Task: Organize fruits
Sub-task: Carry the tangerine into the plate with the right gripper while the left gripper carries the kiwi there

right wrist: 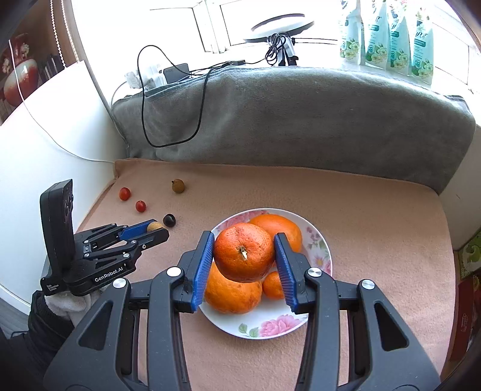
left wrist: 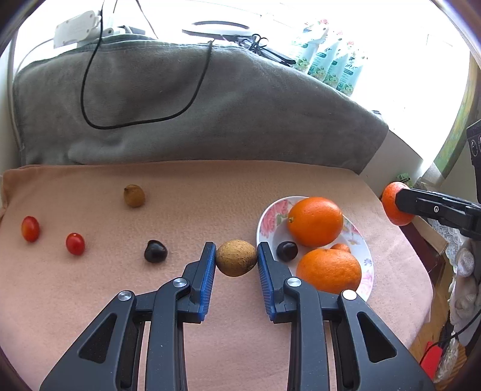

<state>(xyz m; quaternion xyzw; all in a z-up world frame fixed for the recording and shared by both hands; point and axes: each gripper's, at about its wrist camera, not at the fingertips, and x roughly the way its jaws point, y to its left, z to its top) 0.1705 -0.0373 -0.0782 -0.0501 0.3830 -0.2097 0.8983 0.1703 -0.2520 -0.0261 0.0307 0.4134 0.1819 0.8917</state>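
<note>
Left claw clamped on brown fruit, right claw clamped on orange above plate; next: lower, release.

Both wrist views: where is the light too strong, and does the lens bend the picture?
Left wrist view: the window behind the grey blanket is blown out to white, and the blanket's top edge bows. Right wrist view: same white glare at the window, dark rounded corners; the held orange stays sharp.

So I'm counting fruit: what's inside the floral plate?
The white floral plate holds two large oranges, one small orange and a dark round fruit. The big oranges cover the plate's middle, so anything beneath them can't be seen.
</note>
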